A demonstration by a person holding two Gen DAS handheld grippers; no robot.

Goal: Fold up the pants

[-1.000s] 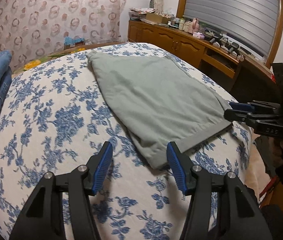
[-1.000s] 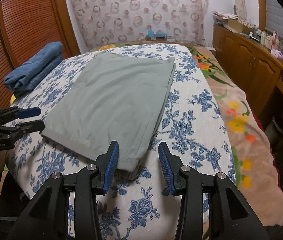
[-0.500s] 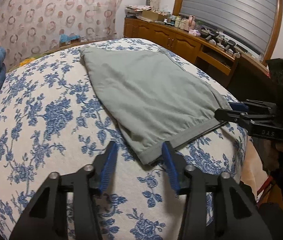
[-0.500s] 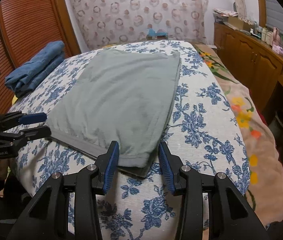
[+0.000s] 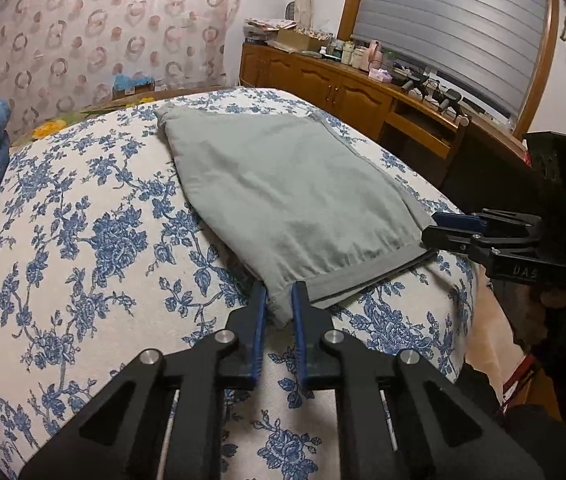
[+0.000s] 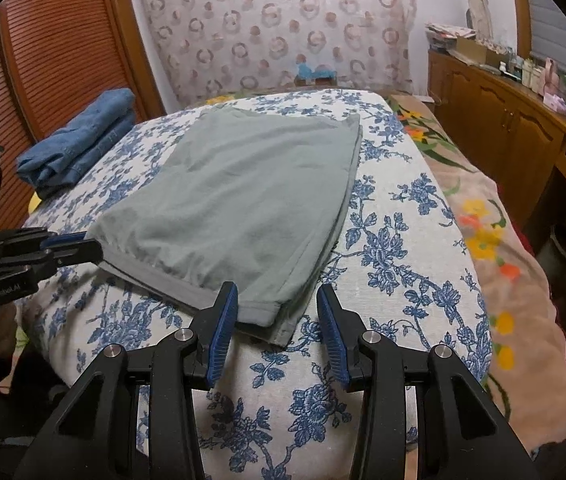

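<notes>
The left gripper, black with blue pads, is closing its jaws on the near left corner of the folded grey-green cloth pants; the hem corner sits pinched between the two pads. The right gripper, of the same make, has its jaws parted on either side of the pants' near right corner, and its pads do not press the cloth, so it is released.

The pants lie flat as a rough rectangle on the bed, which is covered in white fabric with a blue flower print, with the hem edge nearest both grippers and the far edge toward the patterned curtain.

There is one pair of grey-green pants and two grippers. One stack of folded blue denim rests at the bed's left edge, well apart from the pants. A wooden cabinet stands along the right wall.
</notes>
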